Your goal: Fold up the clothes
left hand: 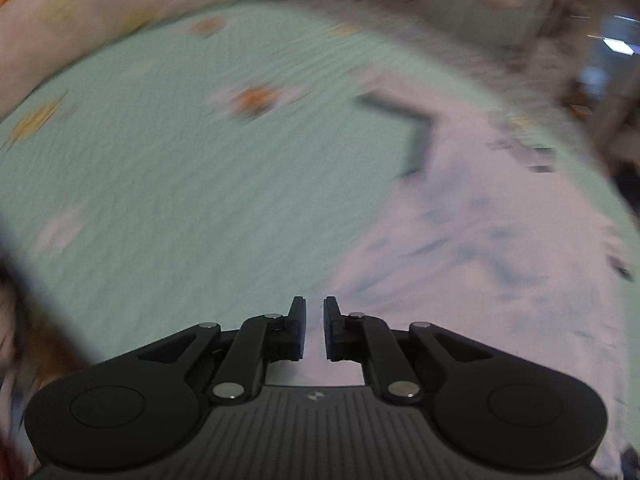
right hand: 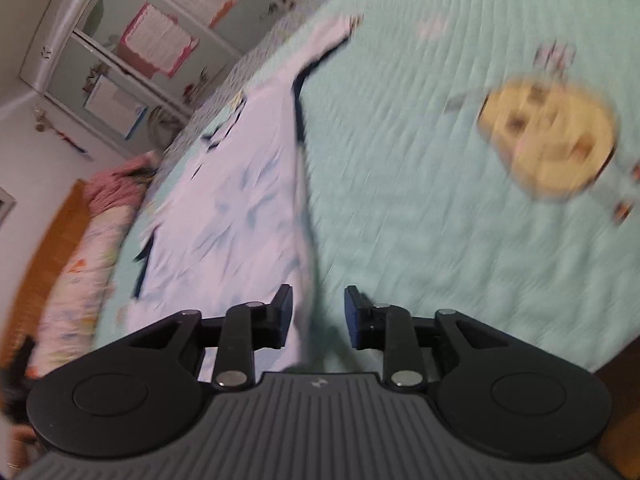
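A white garment (left hand: pixel 480 260) with faint blue marks and dark trim lies spread on a mint green quilt (left hand: pixel 180 200); this view is smeared by motion. My left gripper (left hand: pixel 315 322) hovers over the garment's near left edge, its jaws a narrow slit apart with nothing caught in them. In the right wrist view the same garment (right hand: pixel 232 208) stretches away on the left half of the quilt (right hand: pixel 400 200). My right gripper (right hand: pixel 318 314) is open above the garment's right edge. That edge runs just inside the left finger (right hand: pixel 283 312), and the pads do not press on it.
A round yellow cartoon print (right hand: pixel 548 140) marks the quilt to the right. A flowered pillow or duvet (right hand: pixel 84 272), a pink cloth (right hand: pixel 116 184) and a wooden headboard (right hand: pixel 52 256) lie along the bed's left side. A glass-door cabinet (right hand: pixel 132 40) with papers stands behind.
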{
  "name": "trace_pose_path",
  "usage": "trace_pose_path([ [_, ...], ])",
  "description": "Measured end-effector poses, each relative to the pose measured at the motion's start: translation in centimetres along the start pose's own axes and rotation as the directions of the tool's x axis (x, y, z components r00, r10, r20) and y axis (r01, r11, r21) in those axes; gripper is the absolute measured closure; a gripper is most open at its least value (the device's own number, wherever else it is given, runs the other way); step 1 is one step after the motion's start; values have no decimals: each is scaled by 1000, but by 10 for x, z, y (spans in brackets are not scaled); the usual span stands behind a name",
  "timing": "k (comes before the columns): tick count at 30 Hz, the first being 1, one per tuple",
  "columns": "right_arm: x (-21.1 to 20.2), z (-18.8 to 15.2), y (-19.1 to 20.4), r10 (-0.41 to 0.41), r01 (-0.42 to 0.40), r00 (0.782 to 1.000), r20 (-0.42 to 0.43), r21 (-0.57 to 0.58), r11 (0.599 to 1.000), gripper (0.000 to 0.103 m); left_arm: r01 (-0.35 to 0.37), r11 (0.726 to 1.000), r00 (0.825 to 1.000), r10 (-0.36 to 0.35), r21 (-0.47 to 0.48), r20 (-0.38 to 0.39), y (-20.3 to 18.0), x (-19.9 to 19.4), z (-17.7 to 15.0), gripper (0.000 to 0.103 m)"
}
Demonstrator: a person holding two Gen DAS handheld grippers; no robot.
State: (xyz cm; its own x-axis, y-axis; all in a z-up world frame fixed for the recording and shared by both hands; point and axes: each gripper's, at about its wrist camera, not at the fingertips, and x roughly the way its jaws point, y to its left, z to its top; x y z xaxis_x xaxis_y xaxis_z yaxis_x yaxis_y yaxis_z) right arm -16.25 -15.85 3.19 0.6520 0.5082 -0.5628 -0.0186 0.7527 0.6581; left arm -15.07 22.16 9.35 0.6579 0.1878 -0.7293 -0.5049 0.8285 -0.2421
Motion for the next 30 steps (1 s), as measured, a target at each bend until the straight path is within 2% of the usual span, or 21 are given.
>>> trace_pose_path([
  [2,2,5,3,10,-10,1000,23,0,1000,70,102,993,995,-102,52,7,-27,16,17,82],
  [5,19,9,19,60,-60,998,11,-22,998,70,198,978,980,-199,64,12,-50,62,40,80],
  [9,49,4,37,155,-156,987,-43,-7,988,69,314,949,949,-315,-14,-24,-39,135,60,80],
  [11,64,2,42,195,-195,977,-88,10,981,68,234,972,970,-235,-28,-55,-16,164,63,80],
  [12,71,1,45,187,-188,977,-103,1,982,68,151,988,987,-152,-25,-60,1,172,63,86],
  [13,74,0,46,167,-170,980,-110,-17,985,68,107,993,993,-109,-47,-51,22,175,63,101],
  [15,76,-1,46,135,-142,984,-116,-55,988,68,100,984,994,-104,-149,-20,66,168,63,100],
  [16,75,-2,46,128,-137,985,-115,-69,988,68,73,984,997,-76,-162,-11,78,163,64,100],
  [18,74,-4,44,128,-137,985,-118,-77,988,68,79,970,997,-82,-231,-5,90,152,65,101],
  [19,74,-4,44,125,-136,985,-119,-83,987,68,104,956,994,-108,-273,1,91,147,66,99],
  [20,74,-5,46,122,-134,985,-119,-93,987,68,147,953,989,-150,-264,9,78,144,68,99],
  [21,73,-5,49,116,-130,986,-116,-116,985,68,191,950,981,-193,-248,16,64,141,69,99],
  [22,73,-5,54,110,-126,988,-113,-148,981,68,233,955,972,-236,-185,6,40,141,71,98],
  [24,77,-8,70,98,-121,989,-111,-225,967,68,321,946,944,-323,-43,-62,-21,150,67,91],
  [26,84,-11,90,70,-106,991,-114,-339,935,68,348,932,932,-333,97,-145,-70,166,56,90],
  [28,91,-15,112,33,-83,993,-115,-458,885,68,375,897,918,-325,233,-228,-119,181,44,88],
  [30,97,-13,129,-7,-39,997,-81,-550,834,68,302,907,950,-260,294,-175,-116,188,44,97],
])
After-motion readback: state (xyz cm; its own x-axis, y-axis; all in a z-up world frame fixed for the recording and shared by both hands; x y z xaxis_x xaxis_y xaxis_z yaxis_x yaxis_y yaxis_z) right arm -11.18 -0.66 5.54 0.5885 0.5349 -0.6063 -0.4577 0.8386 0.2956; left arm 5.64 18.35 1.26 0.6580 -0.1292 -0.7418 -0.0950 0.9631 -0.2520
